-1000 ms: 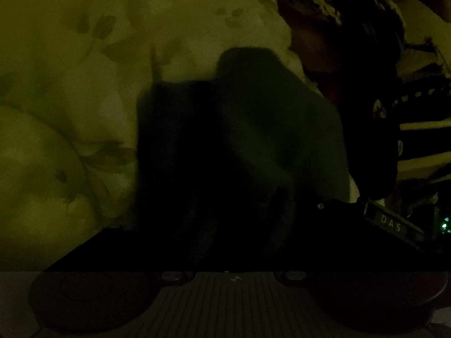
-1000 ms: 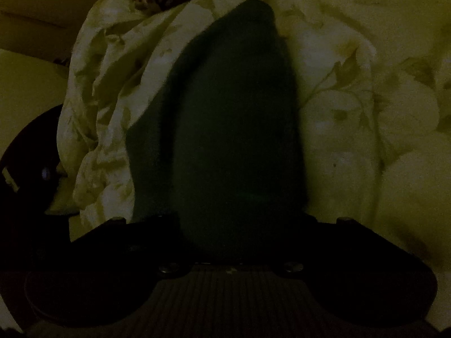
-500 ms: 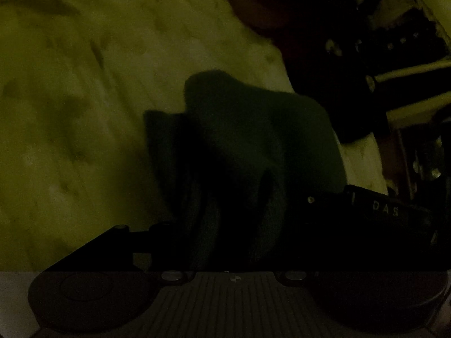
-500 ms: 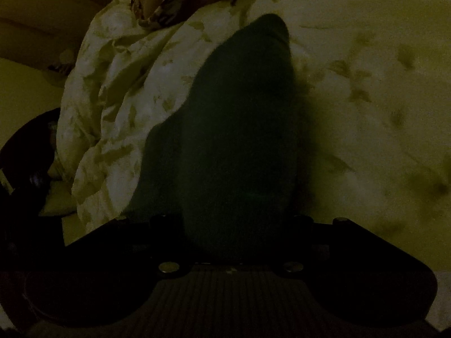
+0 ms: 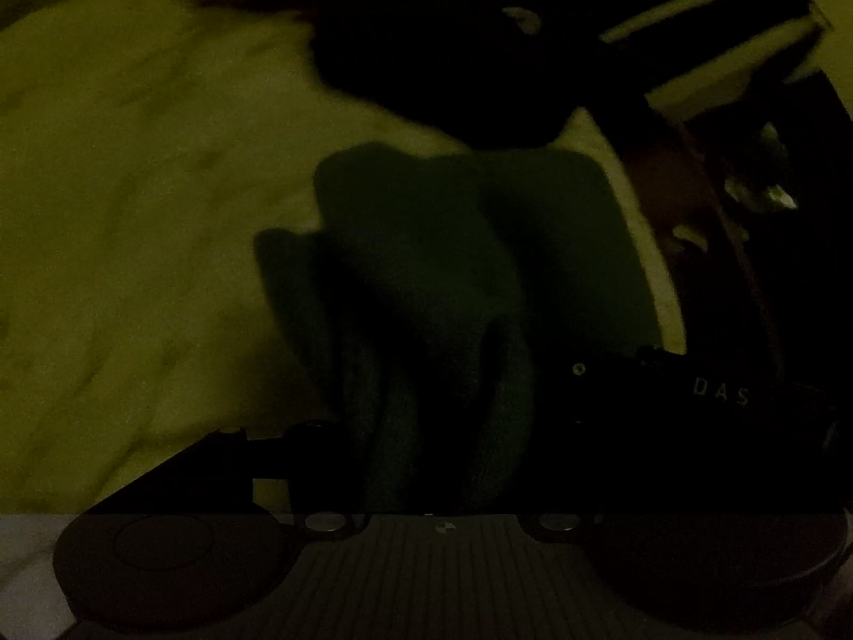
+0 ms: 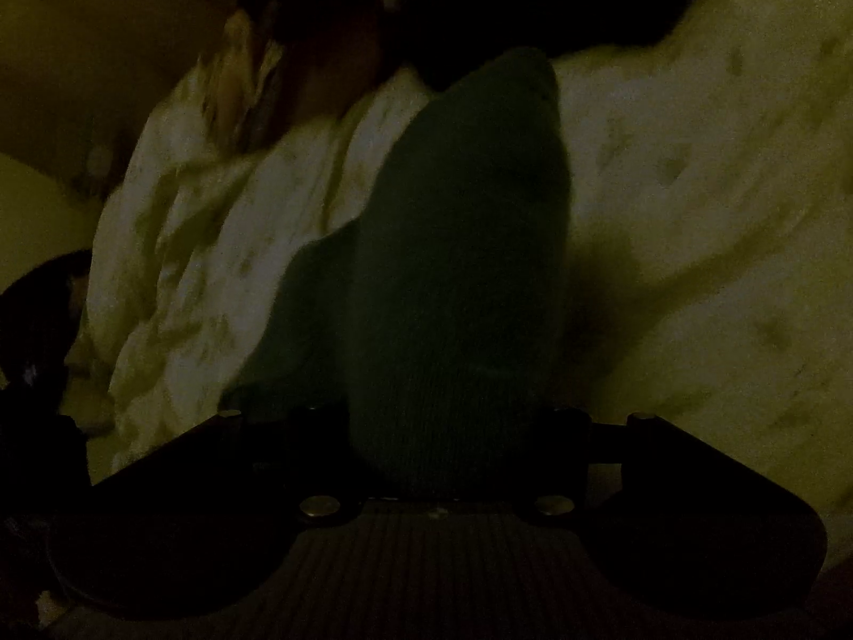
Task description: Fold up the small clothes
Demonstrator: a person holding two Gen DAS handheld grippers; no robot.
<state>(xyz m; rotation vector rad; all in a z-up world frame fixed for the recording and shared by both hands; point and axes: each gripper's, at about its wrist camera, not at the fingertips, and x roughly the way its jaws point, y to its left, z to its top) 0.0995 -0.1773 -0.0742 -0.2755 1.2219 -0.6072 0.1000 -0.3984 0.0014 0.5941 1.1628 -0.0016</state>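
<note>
The scene is very dim. A dark green knitted sock (image 5: 426, 245) is bunched up in my left gripper (image 5: 426, 320), whose jaws are shut on it; the cloth hides most of both fingers. In the right wrist view the same green sock (image 6: 464, 245) stands up over my right gripper (image 6: 458, 320) and covers its fingers, which grip it low down. The right gripper's black body (image 5: 693, 389) shows close by on the right of the left wrist view. The sock hangs lifted above the bedding.
A pale quilt with a leaf print (image 5: 133, 213) (image 6: 693, 213) lies under both grippers. A heap of dark clothes (image 5: 453, 53) sits beyond the sock, with a striped item (image 5: 709, 16) at the upper right. The quilt's crumpled edge (image 6: 186, 266) falls away on the left.
Both grippers have risen and swung with the sock still in them. The quilt has dropped further away, and the dark clothes heap has come into view beyond the sock.
</note>
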